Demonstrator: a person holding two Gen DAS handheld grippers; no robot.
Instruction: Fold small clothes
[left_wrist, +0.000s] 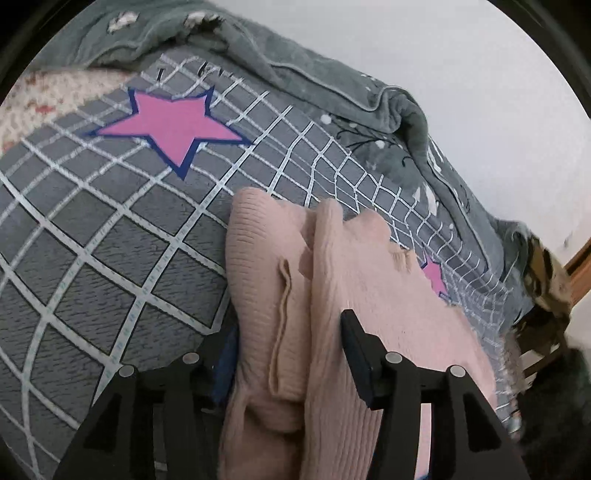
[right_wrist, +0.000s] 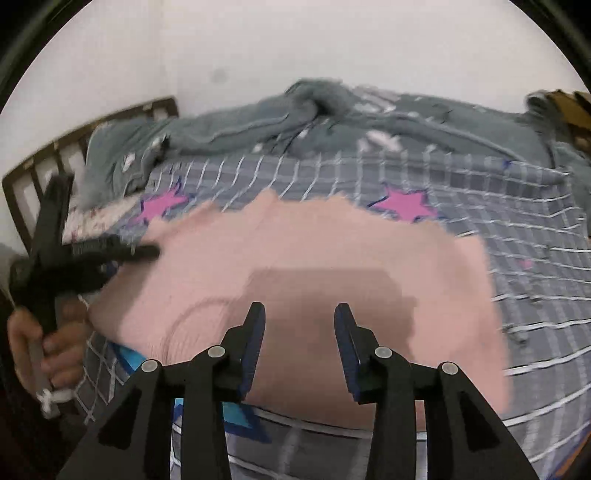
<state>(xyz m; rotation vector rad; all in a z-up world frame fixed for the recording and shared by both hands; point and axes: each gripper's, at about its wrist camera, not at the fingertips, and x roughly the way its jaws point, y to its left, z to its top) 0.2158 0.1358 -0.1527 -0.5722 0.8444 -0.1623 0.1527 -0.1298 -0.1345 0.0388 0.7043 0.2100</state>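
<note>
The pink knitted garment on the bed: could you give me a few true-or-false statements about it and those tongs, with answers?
1. The pink ribbed knit garment lies on a grey bedcover with a white grid and pink stars. True.
2. The right tongs are clamped shut on the garment. False: their jaws stand apart above it, pinching nothing.
3. The left tongs have knit fabric between their jaws. True, though the pads do not press it.
4. The bedcover's stars are green. False: pink with dark blue edges.
5. A hand holds the left tongs. True.
</note>
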